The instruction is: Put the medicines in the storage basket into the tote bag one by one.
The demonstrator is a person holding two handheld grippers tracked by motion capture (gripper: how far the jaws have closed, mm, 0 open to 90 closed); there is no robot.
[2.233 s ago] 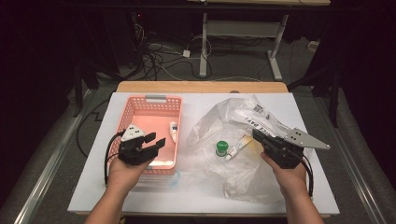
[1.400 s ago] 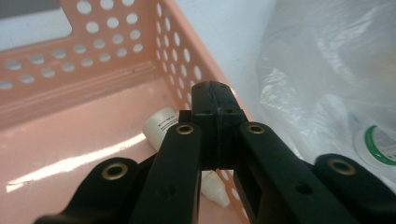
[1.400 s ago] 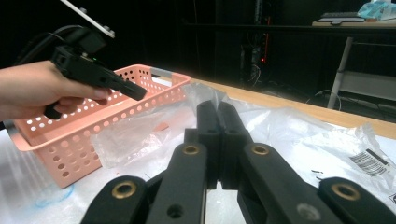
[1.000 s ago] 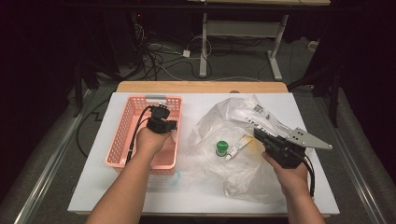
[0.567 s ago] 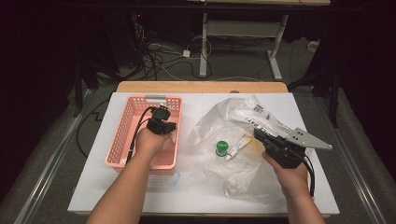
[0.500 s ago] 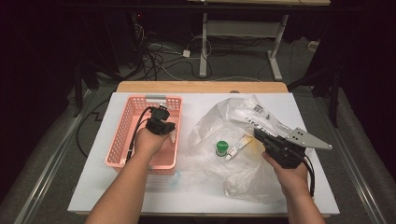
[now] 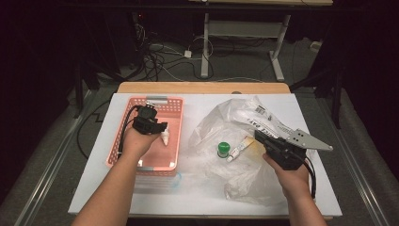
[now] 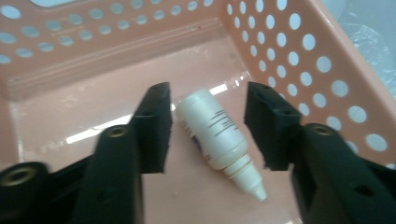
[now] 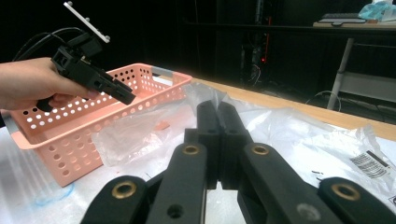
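White sheeting covers the table (image 7: 197, 197), which stands in a dark room with cables on the floor behind it. Toward the table's left edge sits a pink perforated basket (image 7: 123, 141). The left gripper (image 7: 157, 128) hangs over the basket's interior, jaws pointing down and to the right. Its jaws have just been opening and now stand spread, with a small white dropper bottle (image 8: 219, 137) lying between them on the basket floor (neither pad touches it). The bottle lies on its side near the basket's right wall, nozzle pointing toward the near end.

On the table's right half lies a crumpled clear plastic bag (image 7: 244, 122) bearing a printed label. A green-capped item (image 7: 223, 149) and a small tube (image 7: 239, 149) rest at the bag, near the table's middle. The right gripper (image 7: 259, 135) is held low over the bag toward the right edge, its jaws pressed together with nothing between them.
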